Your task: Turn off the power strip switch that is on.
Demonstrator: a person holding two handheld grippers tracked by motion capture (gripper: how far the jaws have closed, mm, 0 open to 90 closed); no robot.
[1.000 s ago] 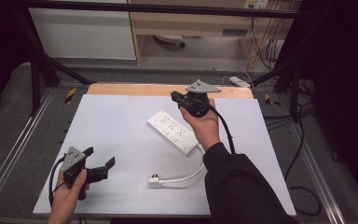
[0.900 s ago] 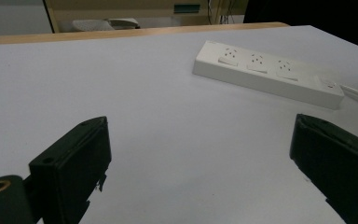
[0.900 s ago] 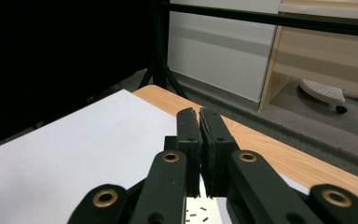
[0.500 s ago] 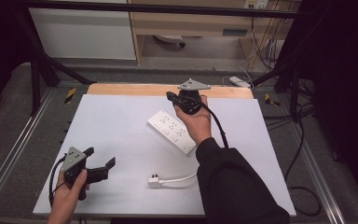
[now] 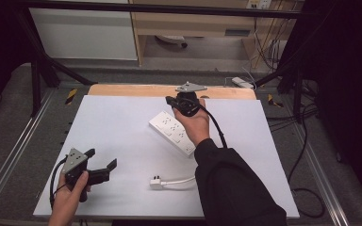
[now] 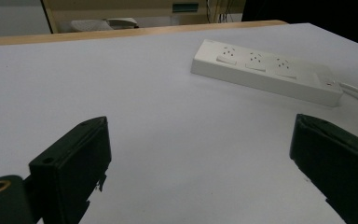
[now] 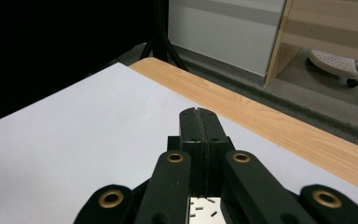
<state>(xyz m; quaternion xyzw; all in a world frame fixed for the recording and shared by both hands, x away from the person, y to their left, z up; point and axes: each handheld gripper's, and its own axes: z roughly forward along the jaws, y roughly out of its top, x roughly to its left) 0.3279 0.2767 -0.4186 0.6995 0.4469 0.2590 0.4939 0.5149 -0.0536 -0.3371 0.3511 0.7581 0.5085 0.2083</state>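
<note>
Power strip (image 5: 173,133) lying flat mid-desk, diagonal, cord and plug (image 5: 156,182) trailing toward near edge. Right gripper (image 5: 172,100) above strip's far end, jaws pressed together, empty. Left gripper (image 5: 101,165) near front-left of desk (image 5: 122,117), jaws wide apart, empty. Strip judged rigid, light, smooth plastic; best gripped across narrow body. Cord limp, likely to drag. No containers.

Left tongs (image 5: 104,165) gaping, right tongs (image 7: 199,114) closed
</note>
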